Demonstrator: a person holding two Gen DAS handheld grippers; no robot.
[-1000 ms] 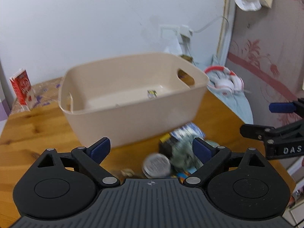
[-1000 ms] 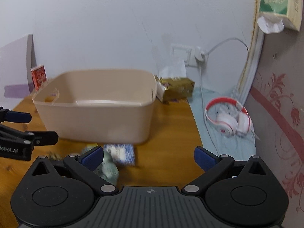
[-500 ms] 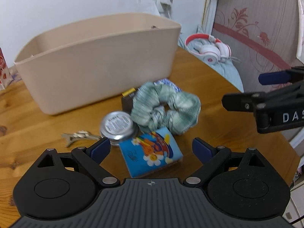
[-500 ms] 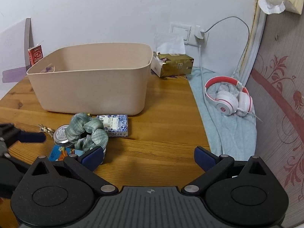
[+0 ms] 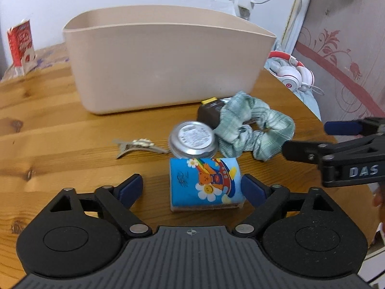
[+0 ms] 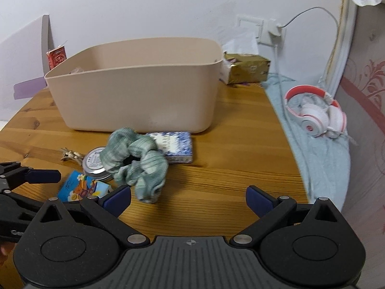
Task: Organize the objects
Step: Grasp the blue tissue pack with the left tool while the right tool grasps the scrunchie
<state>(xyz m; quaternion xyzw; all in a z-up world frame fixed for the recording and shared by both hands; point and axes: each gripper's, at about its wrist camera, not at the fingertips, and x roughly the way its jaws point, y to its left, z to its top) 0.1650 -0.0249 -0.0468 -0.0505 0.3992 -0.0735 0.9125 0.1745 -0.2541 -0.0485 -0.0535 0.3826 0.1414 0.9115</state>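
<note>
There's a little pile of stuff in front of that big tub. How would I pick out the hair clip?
Start at the beige tub on the wooden table and look at the cluster in front of it. The hair clip lies flat at the far left, just beside the round silver tin. It is the only thin, metal, pronged piece, topped with small pale beads.

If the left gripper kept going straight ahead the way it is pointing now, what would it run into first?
Most likely the blue cartoon-printed packet, lying just ahead between the open fingers of the left gripper; behind it sits the round tin. Depth is uncertain.
</note>
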